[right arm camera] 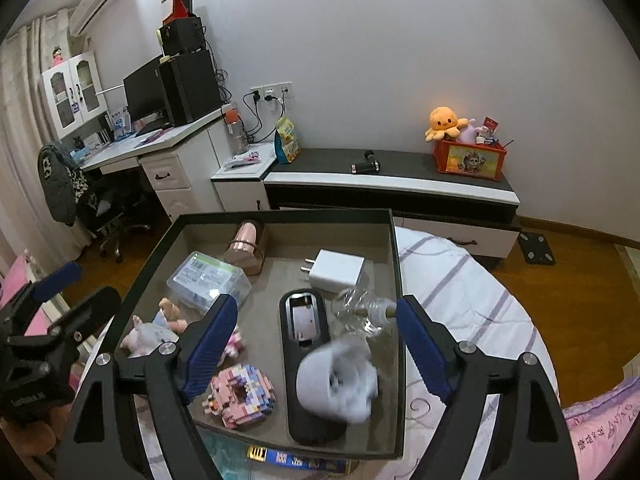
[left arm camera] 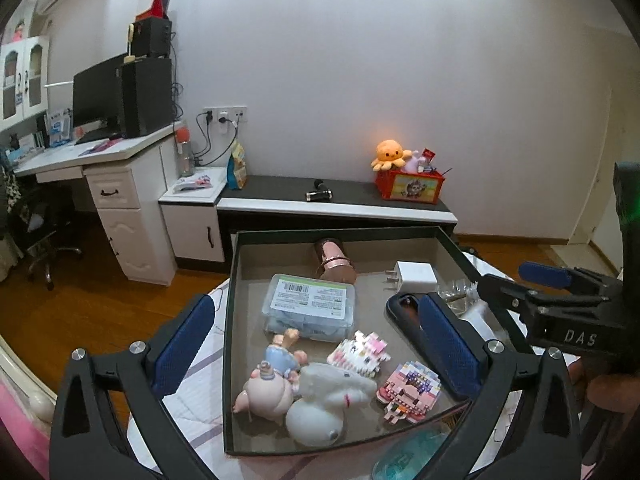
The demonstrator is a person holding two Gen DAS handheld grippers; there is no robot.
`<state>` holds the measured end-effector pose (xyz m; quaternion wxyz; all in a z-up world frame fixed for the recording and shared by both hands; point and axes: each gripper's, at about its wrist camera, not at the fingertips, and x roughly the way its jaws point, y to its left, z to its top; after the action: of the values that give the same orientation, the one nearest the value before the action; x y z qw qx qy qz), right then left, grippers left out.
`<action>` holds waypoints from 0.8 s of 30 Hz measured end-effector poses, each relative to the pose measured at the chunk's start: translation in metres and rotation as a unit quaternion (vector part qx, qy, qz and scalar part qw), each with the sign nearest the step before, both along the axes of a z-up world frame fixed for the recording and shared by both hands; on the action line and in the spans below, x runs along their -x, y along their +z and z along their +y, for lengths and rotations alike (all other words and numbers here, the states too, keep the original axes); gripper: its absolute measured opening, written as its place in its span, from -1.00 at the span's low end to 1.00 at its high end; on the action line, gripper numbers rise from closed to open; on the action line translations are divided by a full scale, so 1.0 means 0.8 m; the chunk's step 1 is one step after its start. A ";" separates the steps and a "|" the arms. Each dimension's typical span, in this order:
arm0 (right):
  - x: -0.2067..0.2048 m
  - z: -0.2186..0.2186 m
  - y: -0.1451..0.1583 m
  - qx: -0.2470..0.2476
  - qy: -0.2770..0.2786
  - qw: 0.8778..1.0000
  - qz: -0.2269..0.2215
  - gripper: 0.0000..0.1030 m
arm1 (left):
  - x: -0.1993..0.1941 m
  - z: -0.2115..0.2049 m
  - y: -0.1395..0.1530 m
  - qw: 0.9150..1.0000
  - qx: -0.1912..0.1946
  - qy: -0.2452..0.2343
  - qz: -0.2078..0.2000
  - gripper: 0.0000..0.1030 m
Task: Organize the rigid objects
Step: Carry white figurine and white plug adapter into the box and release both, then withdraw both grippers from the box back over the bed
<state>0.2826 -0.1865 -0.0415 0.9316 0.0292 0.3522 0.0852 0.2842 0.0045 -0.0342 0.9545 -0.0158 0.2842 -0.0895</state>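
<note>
Black tray [left arm camera: 232,280] on bed holds our toys. Our left gripper [left arm camera: 320,344] spread wide, empty. Our right gripper [right arm camera: 316,344] released, blurry white cup [right arm camera: 340,384] between fingers, untouched.

Both the left tongs [left arm camera: 316,344] and the right tongs [right arm camera: 316,344] tilt downward with jaws spread wide, gripping nothing.

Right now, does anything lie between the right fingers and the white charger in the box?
Yes. A crumpled clear bottle and the far end of a black case lie just in front of the charger, between it and the open right gripper. A blurred white thing sits on the case.
</note>
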 end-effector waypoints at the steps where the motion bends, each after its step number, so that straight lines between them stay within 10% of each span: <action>1: 0.001 -0.001 0.000 0.000 -0.003 1.000 0.001 0.64 | 0.002 0.001 0.001 1.000 -0.001 0.001 0.001 0.99; 24: 0.142 -0.014 0.038 -0.050 -0.007 0.998 -0.041 0.67 | 0.142 0.010 0.052 0.999 -0.007 0.014 -0.047 1.00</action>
<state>0.1687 -0.1976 -0.0110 0.9431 0.0745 0.3092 0.0975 0.1708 0.0127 0.0075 0.9680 -0.0091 0.2396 -0.0743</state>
